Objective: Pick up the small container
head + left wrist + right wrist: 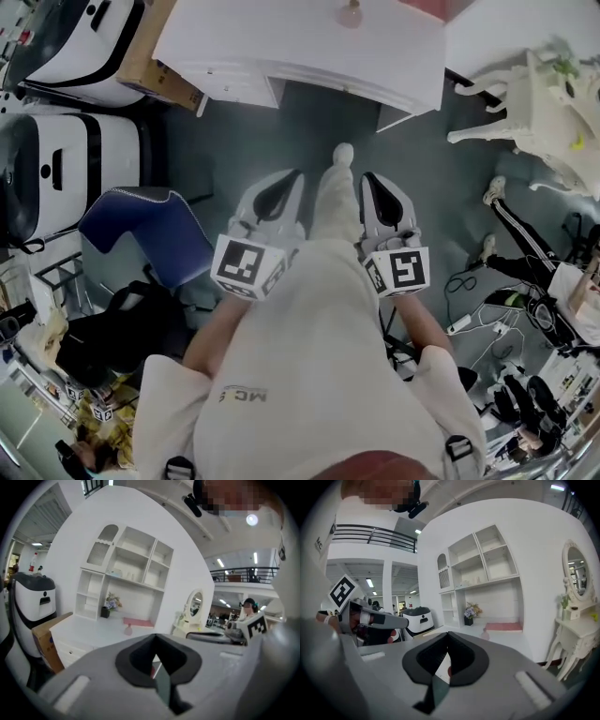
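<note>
Right hand-held gripper (pixel 447 636) closed, small container (pixel 485 634) upright on white desk (pixel 508 643)

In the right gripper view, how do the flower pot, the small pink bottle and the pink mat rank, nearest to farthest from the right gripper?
1. small pink bottle, in front.
2 and 3. pink mat, right, and flower pot, left: both at the back, too close to call.

Left gripper (pixel 154 636) closed, empty; small container (pixel 128 630) on white desk (pixel 89 631).
</note>
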